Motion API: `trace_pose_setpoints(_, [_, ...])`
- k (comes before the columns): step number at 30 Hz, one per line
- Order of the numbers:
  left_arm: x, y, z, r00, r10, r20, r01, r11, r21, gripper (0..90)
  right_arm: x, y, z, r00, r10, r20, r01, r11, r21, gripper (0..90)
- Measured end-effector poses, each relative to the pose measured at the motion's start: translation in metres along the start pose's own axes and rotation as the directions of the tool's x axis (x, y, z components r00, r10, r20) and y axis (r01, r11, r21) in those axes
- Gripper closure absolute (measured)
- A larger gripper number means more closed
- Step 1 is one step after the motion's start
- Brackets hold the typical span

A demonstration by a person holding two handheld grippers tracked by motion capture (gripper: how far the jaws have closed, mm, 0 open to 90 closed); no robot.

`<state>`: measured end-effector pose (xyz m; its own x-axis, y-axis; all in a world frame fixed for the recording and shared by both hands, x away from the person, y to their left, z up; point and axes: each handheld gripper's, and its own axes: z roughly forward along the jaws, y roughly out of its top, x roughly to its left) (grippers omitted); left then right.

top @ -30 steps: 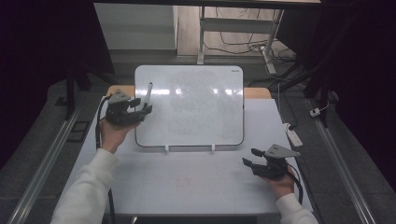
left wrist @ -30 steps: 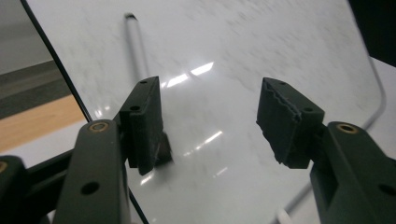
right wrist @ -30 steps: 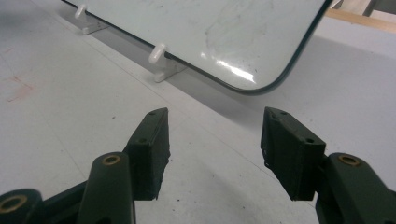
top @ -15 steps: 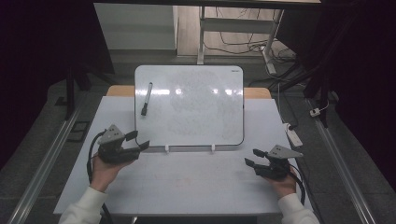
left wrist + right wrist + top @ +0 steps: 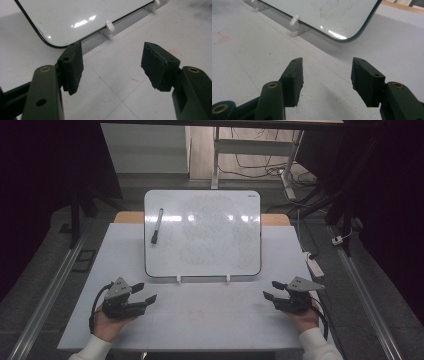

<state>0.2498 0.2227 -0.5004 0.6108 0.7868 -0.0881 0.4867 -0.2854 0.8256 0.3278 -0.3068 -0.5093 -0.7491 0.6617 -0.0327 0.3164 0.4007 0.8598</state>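
High view: a whiteboard point(image 5: 202, 234) rests tilted on two white feet toward the table's point(image 5: 200, 320) far edge, a black marker point(image 5: 157, 225) lying near its upper-left corner. The left claw point(image 5: 143, 292) sits by the near-left corner of the table, spread and empty; the right claw point(image 5: 270, 290) by the near-right corner, likewise spread, gripping nothing.

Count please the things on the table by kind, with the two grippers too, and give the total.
Whiteboard: 1
Marker, lying on the whiteboard: 1
White clips at the whiteboard's near edge: 2
Grippers, left gripper and right gripper, both open and empty: 2
Total: 6
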Motion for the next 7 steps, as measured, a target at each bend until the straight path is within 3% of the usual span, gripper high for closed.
trace_pose_setpoints(7, [0.0023,-0.0007,0.0013,1.0000,-0.006,-0.001,0.006,1.0000,0.002,34.2,0.0001,0.0011,-0.0021,0.9999,-0.006,-0.010,0.006,1.000,-0.020,42.6])
